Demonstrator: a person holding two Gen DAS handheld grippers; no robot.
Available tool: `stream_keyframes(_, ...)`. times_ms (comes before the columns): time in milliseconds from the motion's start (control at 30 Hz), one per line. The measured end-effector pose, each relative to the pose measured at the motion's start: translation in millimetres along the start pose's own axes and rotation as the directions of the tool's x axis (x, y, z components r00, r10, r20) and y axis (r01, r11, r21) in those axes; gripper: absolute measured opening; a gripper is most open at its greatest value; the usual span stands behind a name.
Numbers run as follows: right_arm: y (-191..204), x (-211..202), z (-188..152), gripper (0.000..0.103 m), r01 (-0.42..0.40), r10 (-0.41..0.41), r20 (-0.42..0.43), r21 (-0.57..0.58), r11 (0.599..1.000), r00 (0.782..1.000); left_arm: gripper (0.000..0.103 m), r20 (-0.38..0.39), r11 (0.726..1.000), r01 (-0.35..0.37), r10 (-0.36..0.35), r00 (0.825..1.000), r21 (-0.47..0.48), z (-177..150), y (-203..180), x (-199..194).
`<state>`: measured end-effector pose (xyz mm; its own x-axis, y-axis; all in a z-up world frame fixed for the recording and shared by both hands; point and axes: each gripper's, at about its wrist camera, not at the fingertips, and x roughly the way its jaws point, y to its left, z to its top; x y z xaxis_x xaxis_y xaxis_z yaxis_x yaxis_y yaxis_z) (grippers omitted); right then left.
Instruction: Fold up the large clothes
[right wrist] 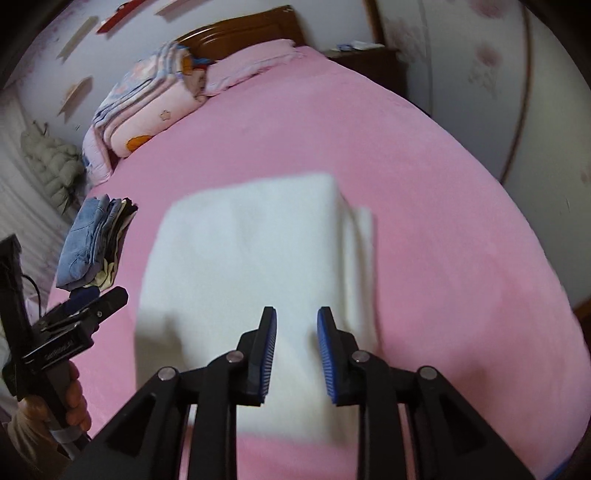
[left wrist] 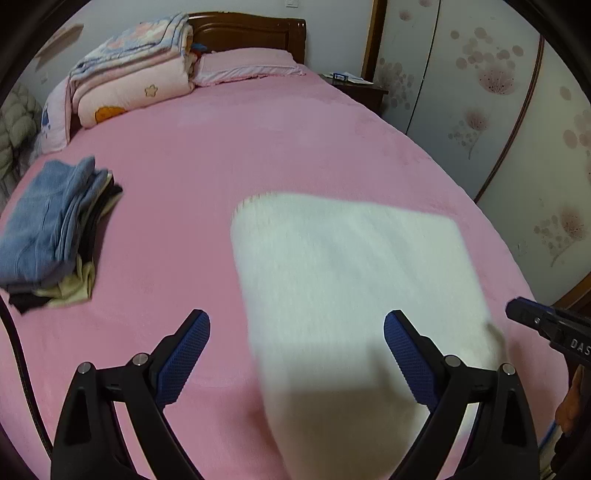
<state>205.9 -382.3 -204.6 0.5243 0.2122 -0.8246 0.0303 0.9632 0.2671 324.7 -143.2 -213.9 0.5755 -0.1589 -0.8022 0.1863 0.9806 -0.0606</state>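
On the pink bed (left wrist: pixel 258 147), going from the left edge, a stack of folded clothes (left wrist: pixel 51 229) sits near the side of the mattress, a blue denim piece on top with dark and pale yellow layers showing beneath. Behind it, toward the headboard (left wrist: pixel 251 33), a folded quilt pile (left wrist: pixel 136 74) printed with stars and cartoon shapes lies beside a pink pillow (left wrist: pixel 247 66). A grey padded jacket (right wrist: pixel 55 162) hangs off the far left side of the bed.

Toward the middle, the left gripper (left wrist: pixel 297 332) hangs above the sheet with its blue pads spread wide and nothing between them; its left finger is over bare pink cover, its right finger over the white cloth. In the right wrist view a hand (right wrist: pixel 74 398) grasps that tool's handle at the lower left.

The folded white garment (left wrist: pixel 354 280) lies flat on the bed in a rough rectangle, well apart from the clothes stack, with stacked layer edges showing along its right side in the right wrist view. Its near part is shaded and blurred.

The right gripper (right wrist: pixel 297 317) hovers above the near part of the white garment, its jaws parted by a narrow gap and gripping nothing. Farther right stand a dark nightstand (left wrist: pixel 362 88) with papers on it and a wardrobe (left wrist: pixel 480 92) with a floral pattern.
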Motion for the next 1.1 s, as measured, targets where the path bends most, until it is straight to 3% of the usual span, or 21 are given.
stream_keyframes(167, 14.5, 50.5, 56.0, 0.023, 0.004, -0.004, -0.012, -0.031, 1.0, 1.0, 0.095, -0.006, 1.0, 0.016, -0.016, 1.0, -0.026, 39.6, 1.8, 39.7)
stream_keyframes(267, 5.2, 92.8, 82.6, 0.023, -0.016, 0.016, -0.092, -0.004, 1.0, 0.996, 0.095, -0.048, 0.992, 0.071, -0.077, 0.996, -0.102, 55.8, 4.6, 72.6)
stream_keyframes(300, 0.5, 105.5, 87.5, 0.02, 0.003, -0.003, -0.12, 0.0, 1.0, 0.993, 0.095, -0.074, 0.988, 0.084, -0.094, 0.993, -0.129, 59.4, 8.4, 87.4)
stream_keyframes(400, -23.6, 130.8, 93.8, 0.0, 0.057, -0.054, -0.173, 0.016, 0.998, 0.983, 0.095, -0.149, 0.984, 0.046, -0.072, 0.986, -0.173, 59.4, 20.2, 125.0)
stream_keyframes(467, -39.8, 133.6, 91.6, 0.0, 0.013, -0.001, -0.172, 0.07, 0.997, 0.985, 0.095, -0.216, 0.983, 0.018, -0.058, 0.975, -0.185, 51.6, 27.3, 147.0)
stream_keyframes(500, -45.5, 133.2, 89.3, 0.0, -0.007, 0.021, -0.166, 0.084, 0.996, 0.986, 0.096, -0.241, 0.973, 0.043, -0.099, 0.965, -0.226, 47.1, 34.3, 156.5)
stream_keyframes(600, -44.1, 132.5, 84.0, 0.0, -0.017, 0.023, -0.145, 0.044, 0.999, 0.989, 0.101, -0.249, 0.944, 0.095, -0.179, 0.952, -0.316, 42.6, 49.6, 166.1)
stream_keyframes(667, -45.5, 130.5, 81.7, 0.0, -0.019, 0.024, -0.132, 0.044, 0.999, 0.991, 0.101, -0.255, 0.938, 0.101, -0.192, 0.948, -0.331, 42.1, 52.9, 170.4)
stream_keyframes(833, -54.8, 128.5, 78.7, 0.0, -0.054, 0.068, -0.111, 0.128, 0.99, 0.991, 0.102, -0.252, 0.961, 0.068, -0.138, 0.958, -0.269, 45.2, 40.5, 168.6)
stream_keyframes(1100, -40.6, 111.2, 73.9, 0.004, -0.008, 0.017, -0.101, 0.086, 0.996, 0.995, 0.102, -0.212, 0.975, 0.041, -0.089, 0.973, -0.22, 52.7, 23.0, 157.7)
